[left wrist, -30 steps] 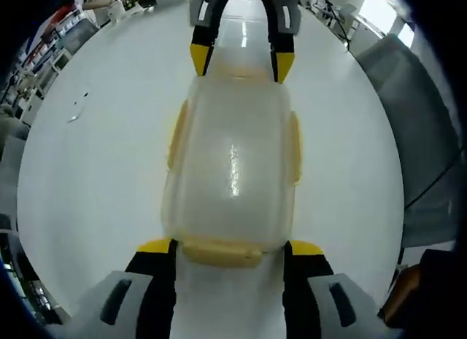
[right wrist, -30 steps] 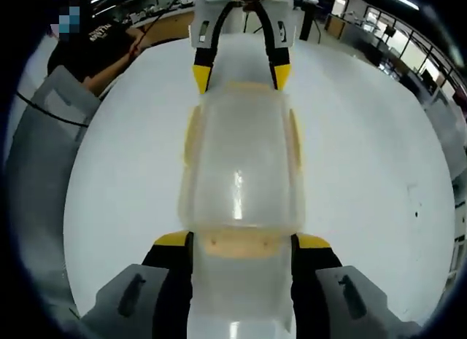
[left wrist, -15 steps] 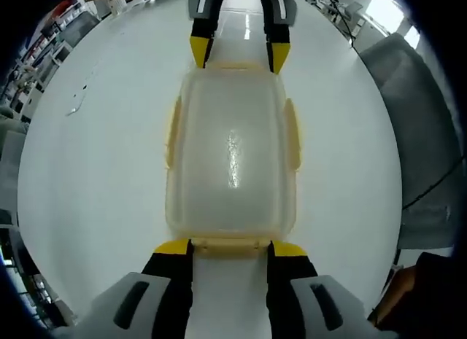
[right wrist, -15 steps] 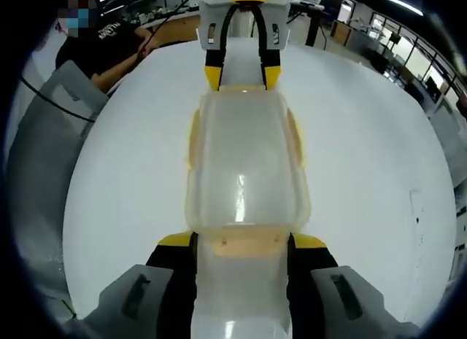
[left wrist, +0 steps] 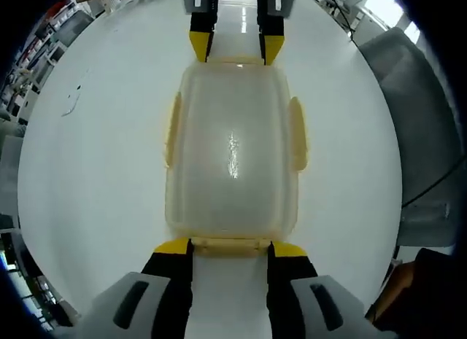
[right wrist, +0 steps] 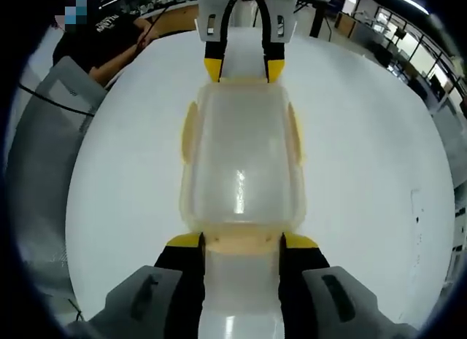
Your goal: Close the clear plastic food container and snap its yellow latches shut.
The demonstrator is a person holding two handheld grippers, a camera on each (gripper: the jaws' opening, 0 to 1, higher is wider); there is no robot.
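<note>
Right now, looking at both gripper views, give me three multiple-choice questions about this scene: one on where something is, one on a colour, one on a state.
1. Where does the clear container sit?
A. On the white table, between the two grippers
B. On a grey chair
C. Inside a drawer

2. What colour are the container's side latches?
A. Blue
B. Yellow
C. Red

3. How does the container's lid stand?
A. Lying beside the container
B. Propped upright
C. Down over the container

Answers:
1. A, the left gripper is at one short end and the right gripper at the other.
2. B, both side latches show pale yellow against the clear plastic.
3. C, the lid covers the container's top in both views.
</note>
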